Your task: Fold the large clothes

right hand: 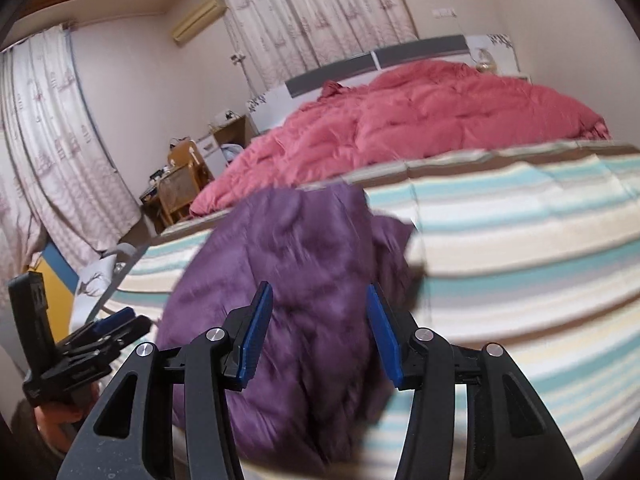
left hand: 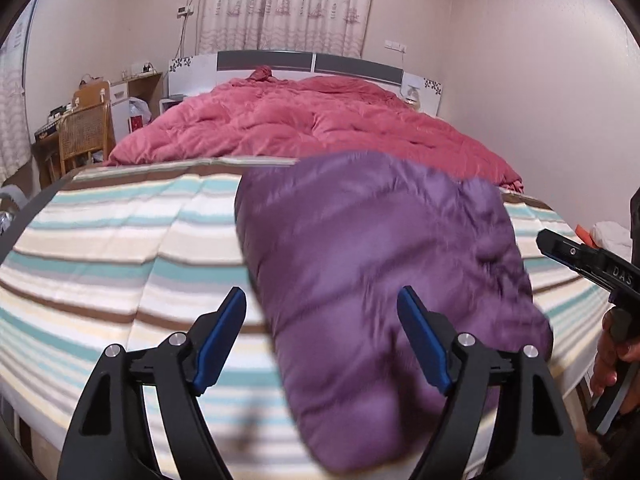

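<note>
The purple jacket (left hand: 384, 264) lies bunched on the striped bed (left hand: 120, 240), long axis running from 6 to 12 o'clock, away from both claws. The left claw (left hand: 322, 340) hangs released over its near left edge; the right claw (right hand: 316, 336), also released and empty, sits above its middle, so the right is nearer.

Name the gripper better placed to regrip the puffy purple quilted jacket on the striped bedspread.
Right, marginally: the right gripper frames the jacket centrally, while the left gripper straddles its edge. Both are open.
</note>
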Demonstrator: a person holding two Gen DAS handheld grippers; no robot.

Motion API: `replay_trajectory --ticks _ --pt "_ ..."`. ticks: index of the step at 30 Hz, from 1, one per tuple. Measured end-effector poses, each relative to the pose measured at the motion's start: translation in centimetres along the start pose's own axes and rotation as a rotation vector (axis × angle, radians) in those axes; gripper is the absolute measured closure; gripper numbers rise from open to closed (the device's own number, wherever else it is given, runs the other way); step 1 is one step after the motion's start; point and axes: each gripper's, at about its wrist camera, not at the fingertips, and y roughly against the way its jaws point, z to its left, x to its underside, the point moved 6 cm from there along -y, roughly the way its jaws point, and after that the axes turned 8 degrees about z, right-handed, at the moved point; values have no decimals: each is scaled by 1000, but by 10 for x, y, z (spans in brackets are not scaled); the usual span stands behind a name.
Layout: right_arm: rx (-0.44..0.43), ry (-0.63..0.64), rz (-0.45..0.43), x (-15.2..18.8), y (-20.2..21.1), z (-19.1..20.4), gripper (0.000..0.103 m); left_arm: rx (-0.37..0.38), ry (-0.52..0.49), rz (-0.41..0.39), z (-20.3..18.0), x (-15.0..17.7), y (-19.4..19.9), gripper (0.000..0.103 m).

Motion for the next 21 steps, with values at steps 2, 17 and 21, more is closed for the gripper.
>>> replay_trajectory --ticks 2,17,21 --pt "8 40 -7 -17 -10 13 54 -31 -27 8 -8 -19 -10 25" --pt "161 42 164 -12 -115 -11 65 -69 -119 119 -33 -49 -98 18" --pt "163 16 177 -10 -130 -19 67 -59 -118 154 -34 -48 -117 18"
